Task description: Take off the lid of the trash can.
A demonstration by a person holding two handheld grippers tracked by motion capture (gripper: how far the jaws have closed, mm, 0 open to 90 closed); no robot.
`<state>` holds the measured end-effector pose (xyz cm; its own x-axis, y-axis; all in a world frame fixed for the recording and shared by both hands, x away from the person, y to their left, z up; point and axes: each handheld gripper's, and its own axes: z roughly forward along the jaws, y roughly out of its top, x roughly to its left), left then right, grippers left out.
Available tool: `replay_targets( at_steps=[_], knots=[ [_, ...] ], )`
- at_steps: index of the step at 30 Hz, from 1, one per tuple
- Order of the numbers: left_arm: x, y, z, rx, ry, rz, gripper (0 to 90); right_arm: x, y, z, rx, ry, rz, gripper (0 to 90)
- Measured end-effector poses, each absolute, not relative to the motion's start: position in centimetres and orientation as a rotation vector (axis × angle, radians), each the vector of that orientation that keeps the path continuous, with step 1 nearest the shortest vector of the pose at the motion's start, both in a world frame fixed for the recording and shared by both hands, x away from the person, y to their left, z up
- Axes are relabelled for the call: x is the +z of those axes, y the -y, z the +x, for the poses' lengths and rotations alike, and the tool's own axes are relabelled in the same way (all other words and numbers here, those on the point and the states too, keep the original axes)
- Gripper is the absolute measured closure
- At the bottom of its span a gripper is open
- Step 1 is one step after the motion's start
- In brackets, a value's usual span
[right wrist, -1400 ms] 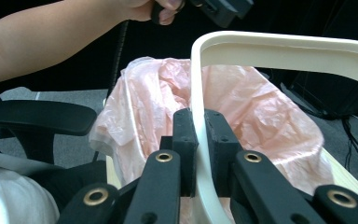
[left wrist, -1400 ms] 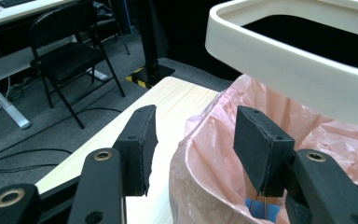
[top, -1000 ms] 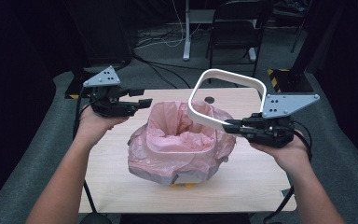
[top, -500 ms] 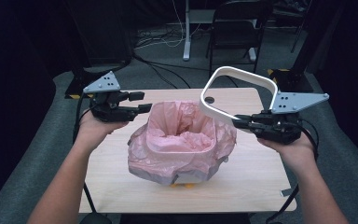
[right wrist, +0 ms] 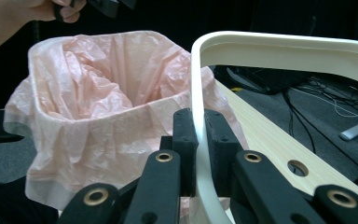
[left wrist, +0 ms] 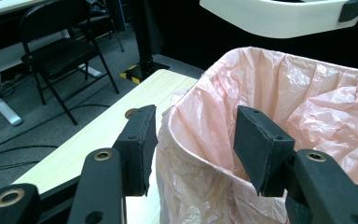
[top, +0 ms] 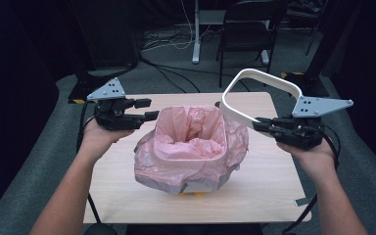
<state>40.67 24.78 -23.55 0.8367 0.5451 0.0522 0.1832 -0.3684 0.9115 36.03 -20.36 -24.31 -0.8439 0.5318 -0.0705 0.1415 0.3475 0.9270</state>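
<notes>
Pink bag lining (top: 191, 147) sits in the bin on the counter (top: 274, 181), left gripper (top: 144, 109) fingers apart astride its rim; right gripper (top: 260, 125) clamps the white ring (top: 254, 81) (next, lower it squarely over the rim).

The left gripper (top: 149, 108) sits level in the left hand (top: 98, 137), forearm stretched forward from the bottom edge, jaws parted — one pad (left wrist: 140, 144) on each side of a rim, not pressing. The right gripper (top: 257, 123) is held level in the right hand (top: 308, 152), pointing inward — jaws clamped tight.
</notes>
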Motion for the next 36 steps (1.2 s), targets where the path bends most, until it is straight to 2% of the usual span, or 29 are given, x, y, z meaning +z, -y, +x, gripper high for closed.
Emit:
replay_targets(
  at_steps=[14,36],
  knots=[
    [-24.1,-25.1,40.3,0.414,-0.541,1.939,48.7,-25.7,21.4,36.8,1.463,-2.214,0.673,83.9],
    [-24.8,-25.1,39.3,0.388,-0.515,1.93,48.5,-30.1,22.5,38.0,1.412,-2.183,0.822,83.8]
  ],
)
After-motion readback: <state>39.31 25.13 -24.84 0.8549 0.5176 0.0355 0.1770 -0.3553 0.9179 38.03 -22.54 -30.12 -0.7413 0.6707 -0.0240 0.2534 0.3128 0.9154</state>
